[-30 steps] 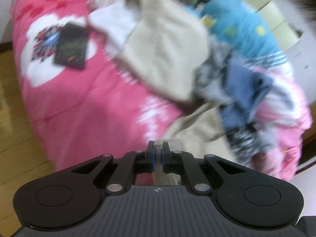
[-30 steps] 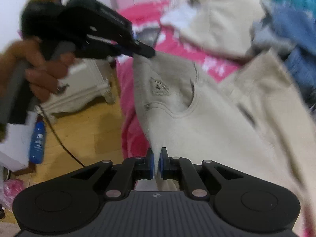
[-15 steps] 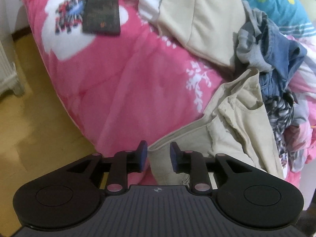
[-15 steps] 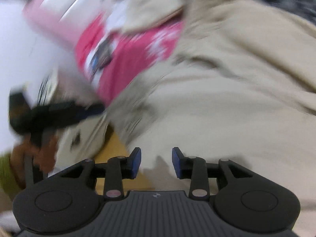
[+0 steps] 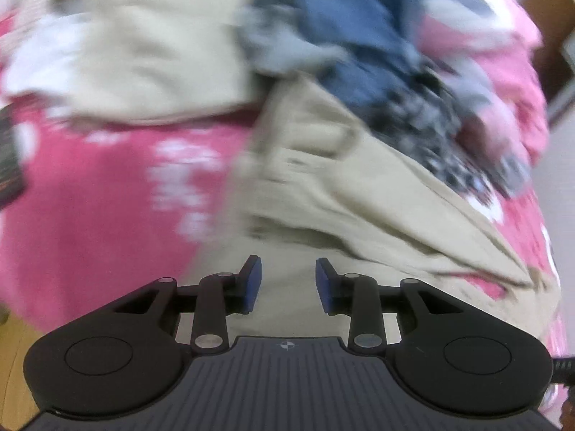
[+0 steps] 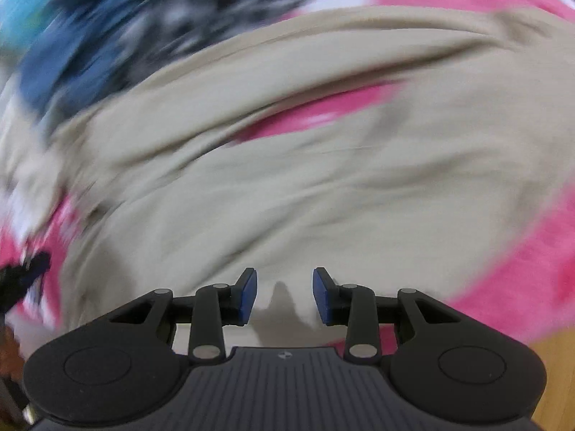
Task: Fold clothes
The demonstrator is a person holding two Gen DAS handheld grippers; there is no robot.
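Note:
A beige garment (image 5: 341,215) lies rumpled across the pink flowered quilt (image 5: 90,197), and both views are blurred by motion. My left gripper (image 5: 287,287) points down over the garment's near edge. Its jaws are opening, and the cloth lies below the blue pads (image 5: 251,283), not pinched by them. In the right wrist view the same beige garment (image 6: 287,179) fills the middle, with a strip of pink quilt (image 6: 316,111) showing through a fold. My right gripper (image 6: 284,296) stands open just above the cloth, holding nothing.
A heap of blue, grey and black-patterned clothes (image 5: 377,46) lies beyond the garment, with a second beige piece (image 5: 143,54) to its left. A dark flat object (image 5: 9,165) sits at the left edge. Wooden floor (image 6: 553,359) borders the bed. A blurred dark shape (image 6: 21,280) is at the left.
Both grippers were shut on the beige garment and have let it go. It now lies on the quilt. Both views have swung and rolled over the bed.

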